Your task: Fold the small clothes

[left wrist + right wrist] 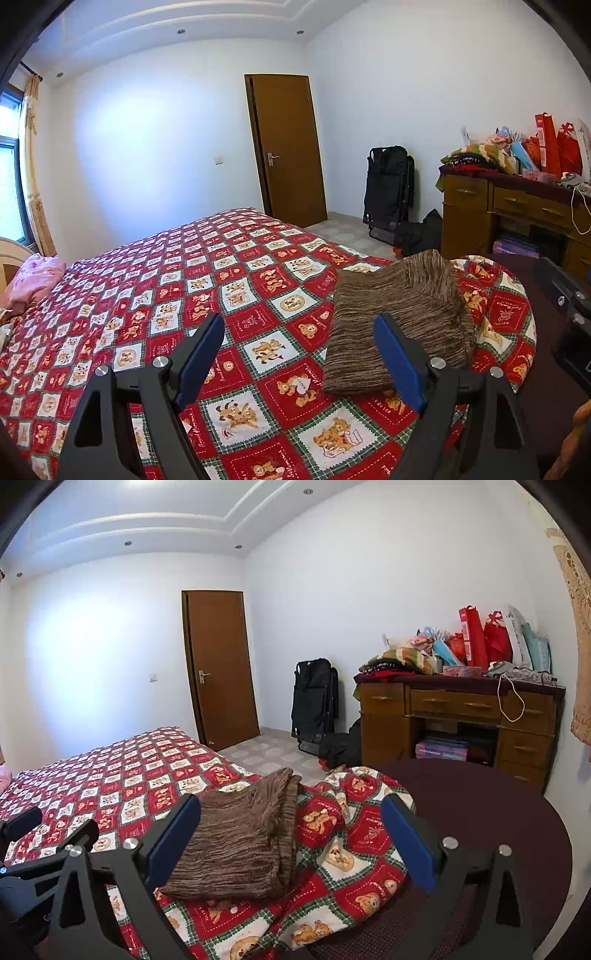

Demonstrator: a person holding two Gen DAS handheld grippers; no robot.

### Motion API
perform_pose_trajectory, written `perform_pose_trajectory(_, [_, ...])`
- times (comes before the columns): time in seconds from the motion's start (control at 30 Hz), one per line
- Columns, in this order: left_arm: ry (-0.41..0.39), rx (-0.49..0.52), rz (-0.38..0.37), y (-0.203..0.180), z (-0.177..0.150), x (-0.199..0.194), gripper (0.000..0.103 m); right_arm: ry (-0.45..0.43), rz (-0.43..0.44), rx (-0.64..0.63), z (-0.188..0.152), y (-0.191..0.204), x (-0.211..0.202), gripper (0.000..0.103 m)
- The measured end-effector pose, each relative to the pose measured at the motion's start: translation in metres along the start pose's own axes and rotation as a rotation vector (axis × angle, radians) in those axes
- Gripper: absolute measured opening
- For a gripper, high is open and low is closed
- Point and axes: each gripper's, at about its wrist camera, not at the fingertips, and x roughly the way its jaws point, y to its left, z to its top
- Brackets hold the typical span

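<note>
A brown striped knit garment (399,321) lies folded into a thick rectangle near the bed's corner, also visible in the right wrist view as the brown garment (243,834). My left gripper (299,325) stands open above the bedspread, with the garment just behind its right finger; nothing is between its blue pads. My right gripper (291,808) is open wide, hovering near the garment's right side; its left pad (173,842) stands in front of the garment's left edge without pressing on it. The left gripper's black body shows at the right wrist view's left edge.
The bed carries a red checked bear-print cover (166,295), bunched at the corner (351,830). A pink cloth (35,277) lies at the far left. A dark round surface (480,812) sits right of the bed. A wooden desk (458,716) piled with bags, a folded black chair (314,698) and a door (221,668) stand behind.
</note>
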Motion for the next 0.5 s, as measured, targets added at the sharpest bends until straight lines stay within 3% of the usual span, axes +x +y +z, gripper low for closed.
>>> perform_pose_trajectory(0.5, [-0.024,-0.003,0.017,0.0002,0.0008,-0.0031,0.083,0.001,0.0,-0.002,-0.0008,-0.001,-0.0006,0.1])
